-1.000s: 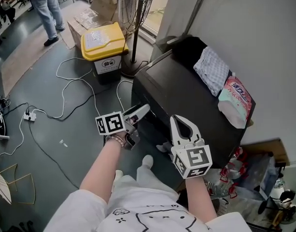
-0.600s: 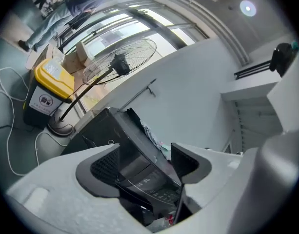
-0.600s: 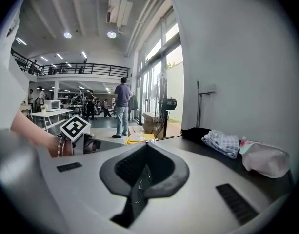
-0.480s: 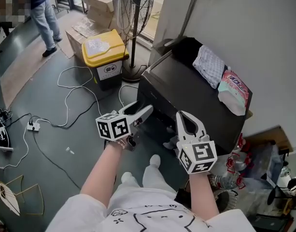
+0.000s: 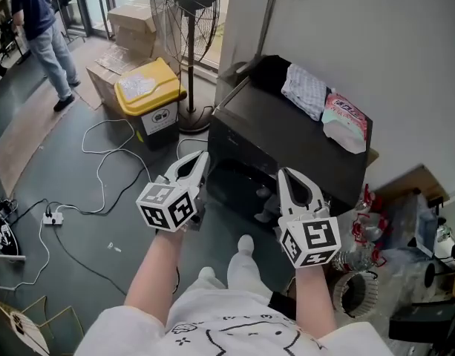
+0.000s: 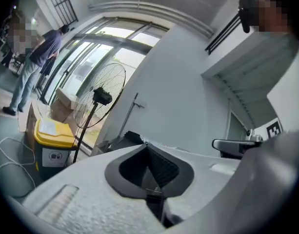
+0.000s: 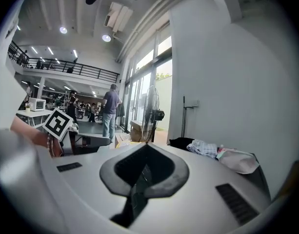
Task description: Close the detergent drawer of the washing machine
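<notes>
Head view leaves us unable to find the detergent drawer on the black washing machine (image 5: 283, 136) ahead. Left gripper (image 5: 200, 158) jaws just closed on nothing; right gripper (image 5: 288, 175) jaws meet, empty. Yellow bin (image 5: 142, 87) lid hides its contents.

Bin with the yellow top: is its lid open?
No, the bin has its yellow lid lying flat and shut on top.

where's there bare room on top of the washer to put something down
The washing machine top is bare along its front, between the checked cloth and the front edge. The back right is crowded: cloth and pink pack lie side by side.
</notes>
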Action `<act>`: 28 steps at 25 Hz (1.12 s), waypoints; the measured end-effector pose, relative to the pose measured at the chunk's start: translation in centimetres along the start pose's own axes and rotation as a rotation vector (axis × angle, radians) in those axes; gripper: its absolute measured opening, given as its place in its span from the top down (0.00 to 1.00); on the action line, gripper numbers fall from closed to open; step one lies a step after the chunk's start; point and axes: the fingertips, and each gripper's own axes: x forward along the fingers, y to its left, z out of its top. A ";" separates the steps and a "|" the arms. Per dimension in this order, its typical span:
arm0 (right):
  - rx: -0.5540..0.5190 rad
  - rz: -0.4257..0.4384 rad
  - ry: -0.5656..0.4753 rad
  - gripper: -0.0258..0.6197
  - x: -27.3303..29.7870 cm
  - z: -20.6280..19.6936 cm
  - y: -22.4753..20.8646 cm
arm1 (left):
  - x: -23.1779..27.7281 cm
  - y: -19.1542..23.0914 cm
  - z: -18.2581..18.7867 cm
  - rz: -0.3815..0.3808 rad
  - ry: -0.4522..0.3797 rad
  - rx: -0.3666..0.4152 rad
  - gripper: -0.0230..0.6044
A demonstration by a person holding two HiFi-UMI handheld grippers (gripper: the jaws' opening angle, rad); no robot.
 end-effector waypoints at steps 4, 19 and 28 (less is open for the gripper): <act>-0.031 -0.027 -0.006 0.96 -1.6 0.7 0.7 | -1.3 -1.7 2.4 0.003 -0.006 0.196 0.94; -0.101 -0.054 -0.105 0.96 -4.5 5.3 -0.2 | -4.2 -6.0 7.9 0.091 -0.081 0.585 0.94; -0.147 -0.011 -0.138 0.96 -6.0 7.3 -1.8 | -4.4 -9.6 10.1 0.116 -0.136 0.609 0.94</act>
